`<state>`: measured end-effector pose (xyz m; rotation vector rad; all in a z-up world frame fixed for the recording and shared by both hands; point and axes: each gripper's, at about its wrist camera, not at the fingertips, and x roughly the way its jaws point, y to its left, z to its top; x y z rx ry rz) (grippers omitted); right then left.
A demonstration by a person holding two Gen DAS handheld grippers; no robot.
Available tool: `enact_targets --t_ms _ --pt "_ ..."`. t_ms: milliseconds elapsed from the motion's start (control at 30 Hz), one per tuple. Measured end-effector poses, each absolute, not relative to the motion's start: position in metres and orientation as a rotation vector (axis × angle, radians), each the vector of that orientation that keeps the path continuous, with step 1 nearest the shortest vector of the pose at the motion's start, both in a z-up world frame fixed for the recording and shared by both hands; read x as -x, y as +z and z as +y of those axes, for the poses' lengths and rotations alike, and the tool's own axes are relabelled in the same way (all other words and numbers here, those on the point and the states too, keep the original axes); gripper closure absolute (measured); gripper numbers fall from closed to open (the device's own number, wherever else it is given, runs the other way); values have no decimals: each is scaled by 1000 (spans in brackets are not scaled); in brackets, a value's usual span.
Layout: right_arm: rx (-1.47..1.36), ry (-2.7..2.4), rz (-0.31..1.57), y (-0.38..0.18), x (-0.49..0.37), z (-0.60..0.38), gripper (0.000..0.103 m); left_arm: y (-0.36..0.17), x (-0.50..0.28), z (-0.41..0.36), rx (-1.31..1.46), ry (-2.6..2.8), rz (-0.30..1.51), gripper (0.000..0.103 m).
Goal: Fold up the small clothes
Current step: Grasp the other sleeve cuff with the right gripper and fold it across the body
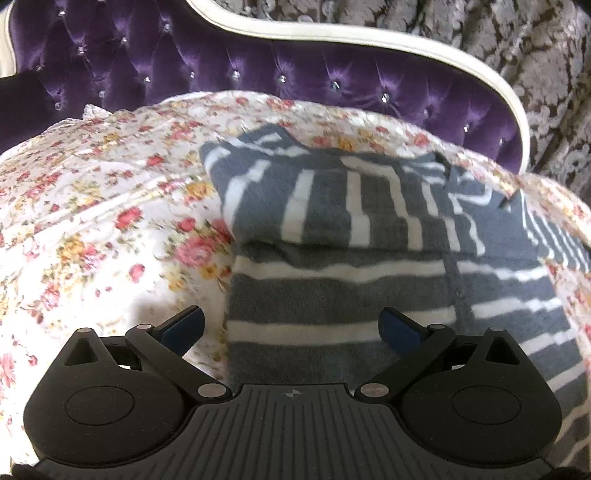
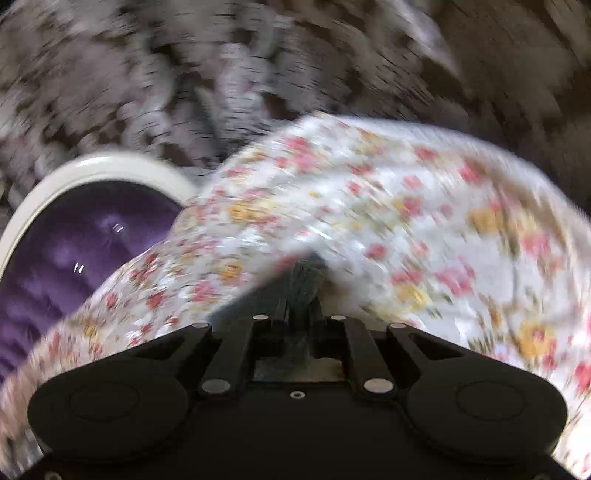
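A grey-and-white striped garment (image 1: 354, 236) lies on the floral bedspread (image 1: 92, 229), which covers the bed in front of a purple tufted headboard (image 1: 207, 70) with a cream frame (image 1: 332, 33). From the left wrist camera, the garment fills the stretch from about twelve o'clock round to three o'clock of the left gripper (image 1: 292, 325). Its upper part is folded over: there the stripes run up and down, while on the lower layer they run across, and a folded edge crosses the cloth between the two. The left gripper hangs over the lower layer with its blue-tipped fingers (image 1: 184, 325) spread wide, holding nothing; one tip sits above the bedspread at nine o'clock, the other above the striped cloth at three.

The right wrist picture is heavily smeared. The right gripper (image 2: 300, 314) has its fingers drawn close together, and a bit of grey fabric (image 2: 308, 275) shows between them at twelve o'clock, so it appears to be pinching cloth, most likely the striped garment, though the blur keeps me from being sure. The floral bedspread (image 2: 369, 206) bulges up beyond it, the headboard (image 2: 74, 240) curves at nine o'clock, and a grey-brown patterned wall (image 2: 184, 74) rises behind.
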<state>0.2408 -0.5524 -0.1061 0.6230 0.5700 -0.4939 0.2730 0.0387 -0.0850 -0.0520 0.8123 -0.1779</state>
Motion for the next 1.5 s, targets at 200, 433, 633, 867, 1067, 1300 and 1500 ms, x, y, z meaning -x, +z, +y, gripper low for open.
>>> enact_targets --t_ms 200,433,633,867,1067,1300,1500 --pt "-455 -308 482 -21 -263 -493 87 -66 -271 57 110 -159 777 1" --pt "-352 -5 435 44 -302 -380 87 -52 -269 78 139 -135 770 1" --pt "-291 230 482 39 -332 -266 87 -42 -270 98 175 -92 748 1" --pt "-239 392 597 -16 -357 -162 87 -39 -272 116 205 -56 749 1" --pt "-178 494 666 -55 -352 -110 82 -39 -273 123 211 -40 748 1" --pt "-214 628 620 -58 -333 -123 37 -42 -274 120 193 -40 754 1" --pt "-264 497 577 -54 -328 -190 36 -47 -276 112 173 -51 768 1"
